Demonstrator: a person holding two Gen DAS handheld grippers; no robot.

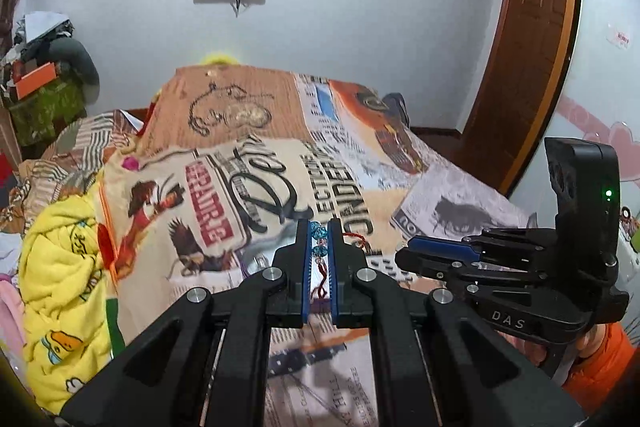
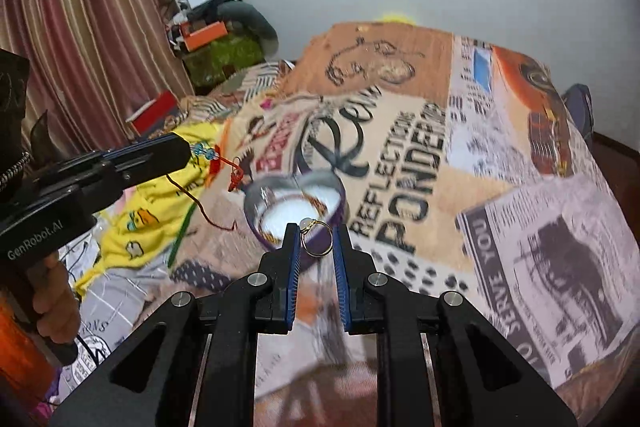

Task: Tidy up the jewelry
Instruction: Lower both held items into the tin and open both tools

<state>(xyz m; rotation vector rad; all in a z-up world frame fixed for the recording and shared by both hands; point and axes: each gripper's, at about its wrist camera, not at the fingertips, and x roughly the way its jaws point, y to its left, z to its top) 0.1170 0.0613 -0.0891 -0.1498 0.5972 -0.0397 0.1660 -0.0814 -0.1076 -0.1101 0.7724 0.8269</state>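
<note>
A: Left wrist view. What does the left gripper (image 1: 319, 239) hold?

B: A red cord bracelet (image 1: 319, 233) with blue crystal beads. The jaws are fully closed on it; the beads sit between the blue pads near the tips, and the red cord runs down between the pads toward the camera and out to the right.

A: And in the right wrist view?

B: The right gripper (image 2: 316, 237) pinches a thin gold ring (image 2: 316, 239) bearing a pale round stone. The jaws stand narrowly apart, with the ring spanning the gap between the two pads (the stone lies against the left pad's tip).

A: Where is the left gripper seen from there?

B: At the left edge (image 2: 176, 151), with the bracelet (image 2: 216, 163) dangling from its tip: blue beads at the pads, red cord and a small red charm trailing down to the right.

A: What lies beneath?

B: A bed covered by a newspaper-print quilt (image 2: 500, 187). On it, just beyond the ring, stands a round purple tub (image 2: 340, 203) with a white interior; something gold and dark lies inside, too blurred to identify. A yellow blanket (image 1: 60, 267) is bunched at the bed's left side.
</note>
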